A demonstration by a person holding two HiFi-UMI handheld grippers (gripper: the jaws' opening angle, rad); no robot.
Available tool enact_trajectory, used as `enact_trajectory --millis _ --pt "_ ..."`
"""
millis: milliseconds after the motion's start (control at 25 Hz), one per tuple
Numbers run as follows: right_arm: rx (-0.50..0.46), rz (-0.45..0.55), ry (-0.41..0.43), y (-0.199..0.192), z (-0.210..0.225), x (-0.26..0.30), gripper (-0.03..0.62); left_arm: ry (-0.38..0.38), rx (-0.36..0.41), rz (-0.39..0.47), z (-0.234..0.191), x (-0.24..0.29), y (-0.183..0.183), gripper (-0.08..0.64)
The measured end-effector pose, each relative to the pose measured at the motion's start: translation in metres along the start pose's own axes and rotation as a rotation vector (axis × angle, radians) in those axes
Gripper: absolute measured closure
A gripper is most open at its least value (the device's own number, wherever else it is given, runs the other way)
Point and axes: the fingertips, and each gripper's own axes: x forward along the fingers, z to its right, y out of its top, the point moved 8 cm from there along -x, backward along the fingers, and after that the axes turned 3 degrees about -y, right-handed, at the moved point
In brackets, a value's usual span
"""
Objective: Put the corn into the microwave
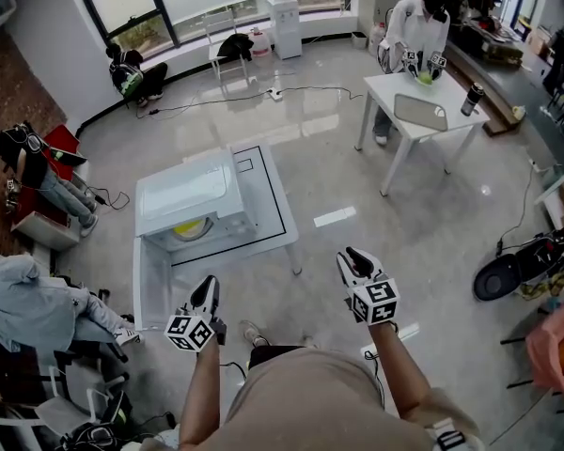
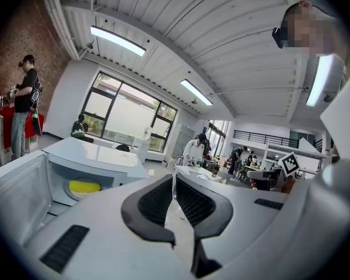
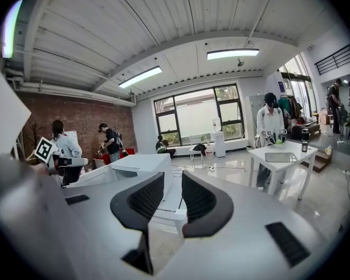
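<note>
head view: left tool [image 1: 206,287], right tool [image 1: 356,257] point forward.

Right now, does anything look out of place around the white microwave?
Nothing looks spilled or damaged. The white box-shaped microwave has its door swung open, with the yellow corn lying inside.

White claws [image 1: 207,287], marker cubes [image 1: 374,301], tan shirt [image 1: 305,393]

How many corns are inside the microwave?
1. The corn lies on the round plate inside the open microwave. Part of the inside is hidden, so more could be there.
</note>
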Motion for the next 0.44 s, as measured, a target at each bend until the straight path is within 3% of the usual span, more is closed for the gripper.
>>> enact_trajectory --millis 240,440 --pt "-0.009 -0.002 -0.008 0.001 0.002 -0.008 0.492 0.005 -0.021 0.002 -0.001 -0.005 -0.004 0.552" --pt "0.043 0.012 -0.001 -0.003 0.004 -0.014 0.492 -0.008 -0.02 0.002 0.001 -0.005 -0.01 0.552"
